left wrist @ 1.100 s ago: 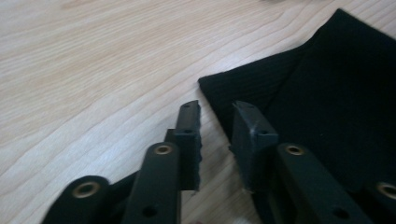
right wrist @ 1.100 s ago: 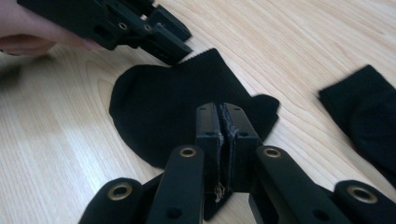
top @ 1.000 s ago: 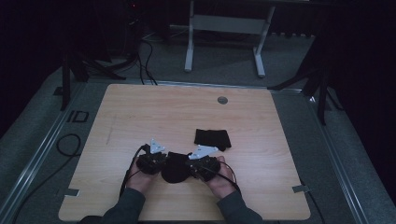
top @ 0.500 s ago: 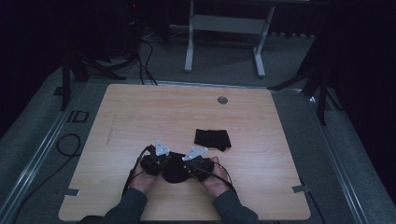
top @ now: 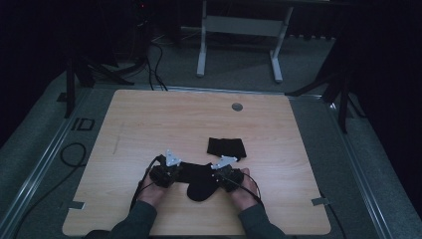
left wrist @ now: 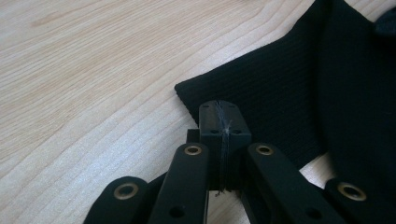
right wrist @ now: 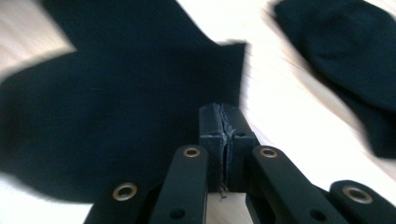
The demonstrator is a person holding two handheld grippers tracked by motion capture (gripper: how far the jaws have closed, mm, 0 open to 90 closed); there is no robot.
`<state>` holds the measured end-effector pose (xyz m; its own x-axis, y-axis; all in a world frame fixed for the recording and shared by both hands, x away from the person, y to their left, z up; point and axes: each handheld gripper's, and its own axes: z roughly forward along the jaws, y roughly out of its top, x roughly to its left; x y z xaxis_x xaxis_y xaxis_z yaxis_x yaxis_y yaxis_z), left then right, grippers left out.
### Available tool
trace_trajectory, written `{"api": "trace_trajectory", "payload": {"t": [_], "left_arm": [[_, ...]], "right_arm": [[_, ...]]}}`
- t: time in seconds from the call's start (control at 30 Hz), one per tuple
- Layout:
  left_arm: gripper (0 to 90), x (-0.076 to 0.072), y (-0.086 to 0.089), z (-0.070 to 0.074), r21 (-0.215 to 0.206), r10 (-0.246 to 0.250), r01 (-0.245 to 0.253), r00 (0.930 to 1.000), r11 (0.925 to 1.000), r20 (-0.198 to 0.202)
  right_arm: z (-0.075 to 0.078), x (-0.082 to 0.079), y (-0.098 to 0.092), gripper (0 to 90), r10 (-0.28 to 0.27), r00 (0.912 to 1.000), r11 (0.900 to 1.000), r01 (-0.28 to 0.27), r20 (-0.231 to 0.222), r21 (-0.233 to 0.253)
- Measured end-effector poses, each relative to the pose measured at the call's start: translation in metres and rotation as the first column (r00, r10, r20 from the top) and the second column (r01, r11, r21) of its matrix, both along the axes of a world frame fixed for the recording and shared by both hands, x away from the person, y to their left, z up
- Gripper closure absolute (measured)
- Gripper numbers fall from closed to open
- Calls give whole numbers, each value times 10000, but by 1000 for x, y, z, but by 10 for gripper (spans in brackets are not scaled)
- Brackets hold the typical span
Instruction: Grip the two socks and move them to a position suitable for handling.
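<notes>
A black sock [top: 199, 181] lies spread on the wooden table [top: 174, 119] near its front edge, between my two grippers. My left gripper [top: 180, 172] is shut on the sock's left edge; in the left gripper view its jaws [left wrist: 219, 109] pinch the ribbed fabric [left wrist: 280, 93] at a corner. My right gripper [top: 215, 174] is shut on the sock's right edge, and in the right gripper view the jaws [right wrist: 223, 112] are closed over the dark cloth [right wrist: 116, 93]. A second, folded black sock [top: 226, 148] rests just behind, and it is blurred in the right gripper view [right wrist: 345, 51].
A round grey grommet [top: 237, 106] sits near the table's far edge. Behind the table stands a white frame [top: 239, 30] on the floor. A cable [top: 69, 154] loops on the floor to the left. Bare wood stretches to the left, right and back.
The two grippers drew close together half a second ago and have now moved apart, spreading the sock between them. The folded sock has not moved.
</notes>
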<state>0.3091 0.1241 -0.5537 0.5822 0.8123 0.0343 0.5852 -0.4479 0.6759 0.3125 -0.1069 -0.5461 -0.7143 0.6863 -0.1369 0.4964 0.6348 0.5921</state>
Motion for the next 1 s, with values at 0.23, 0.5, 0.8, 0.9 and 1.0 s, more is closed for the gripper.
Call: {"api": "trace_trajectory", "payload": {"t": [0.23,0.5,0.8,0.9,1.0], "left_arm": [[899,-1,0,0,-22,58,-58,10000,10000,0],[898,-1,-1,0,-32,80,-80,10000,10000,23],[866,-3,0,3,-253,145,-143,9999,9996,71],[858,-5,1,7,-575,99,-88,9998,9983,196],[859,-9,-3,10,-791,-94,119,9995,9968,314]], "right_arm": [[17,-18,6,816,869,9960,9913,-888,229,972],[15,-44,36,744,2383,9710,9625,-2338,-174,1377],[-4,-52,52,686,2815,9568,9564,-2736,-724,1022],[-4,-51,51,724,2709,9597,9594,-2629,-743,1018],[-5,-54,53,757,2714,9614,9609,-2679,-461,697]]}}
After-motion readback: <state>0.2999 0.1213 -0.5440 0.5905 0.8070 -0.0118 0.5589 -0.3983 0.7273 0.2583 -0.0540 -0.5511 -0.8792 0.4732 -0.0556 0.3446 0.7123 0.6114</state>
